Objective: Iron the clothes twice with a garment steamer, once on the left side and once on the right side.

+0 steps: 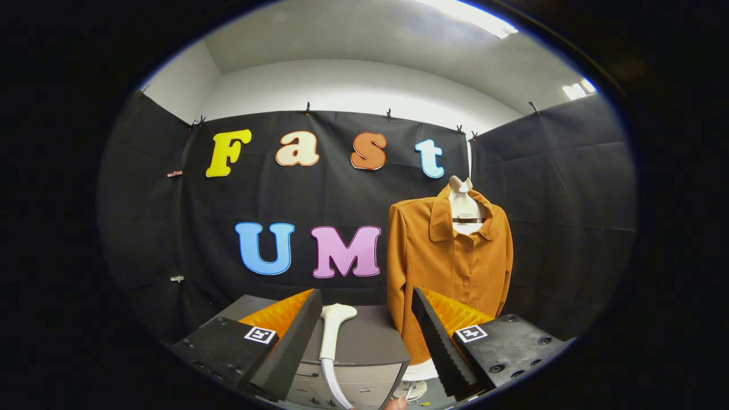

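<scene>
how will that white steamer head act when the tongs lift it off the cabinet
The steamer looks like smooth hard plastic, so probably stiff but slippery. Its hose hangs off the grey cabinet, so expect some drag. It lies between the open tongs, untouched.

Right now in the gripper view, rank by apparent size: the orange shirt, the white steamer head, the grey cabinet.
1. orange shirt, hanging beyond the open gripper
2. grey cabinet, partly hidden by the fingers, so unsure
3. white steamer head, lying on the cabinet between the fingers, clearly smallest
</scene>
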The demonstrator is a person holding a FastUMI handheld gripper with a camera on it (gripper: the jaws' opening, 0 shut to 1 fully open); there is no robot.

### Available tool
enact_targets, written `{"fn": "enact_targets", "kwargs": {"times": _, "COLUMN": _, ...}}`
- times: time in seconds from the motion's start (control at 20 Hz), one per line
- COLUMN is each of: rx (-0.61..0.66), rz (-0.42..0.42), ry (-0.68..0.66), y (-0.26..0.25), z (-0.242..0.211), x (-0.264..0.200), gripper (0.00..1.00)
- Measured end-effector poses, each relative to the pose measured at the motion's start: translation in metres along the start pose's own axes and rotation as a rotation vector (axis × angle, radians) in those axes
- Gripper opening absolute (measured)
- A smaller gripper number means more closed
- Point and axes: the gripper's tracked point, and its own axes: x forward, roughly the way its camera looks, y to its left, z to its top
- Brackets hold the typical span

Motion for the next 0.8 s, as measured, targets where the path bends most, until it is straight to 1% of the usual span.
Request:
{"fn": "enact_targets", "kwargs": {"times": 0.2, "rx": -0.019, "rz": 0.010, "ry": 0.004, "y": 0.000, "z": 0.001, "x": -0.002, "gripper": 0.98}}
{"fn": "enact_targets", "kwargs": {"times": 0.35, "rx": -0.017, "rz": 0.033, "ry": 0.010, "y": 0.002, "z": -0.001, "x": -0.005, "gripper": 0.98}}
{"fn": "enact_targets", "kwargs": {"times": 0.5, "rx": 0.001, "rz": 0.058, "ry": 0.027, "y": 0.016, "z": -0.009, "x": -0.011, "gripper": 0.98}}
{"fn": "enact_targets", "kwargs": {"times": 0.8, "rx": 0.015, "rz": 0.100, "ry": 0.122, "y": 0.033, "z": -0.038, "x": 0.008, "gripper": 0.98}}
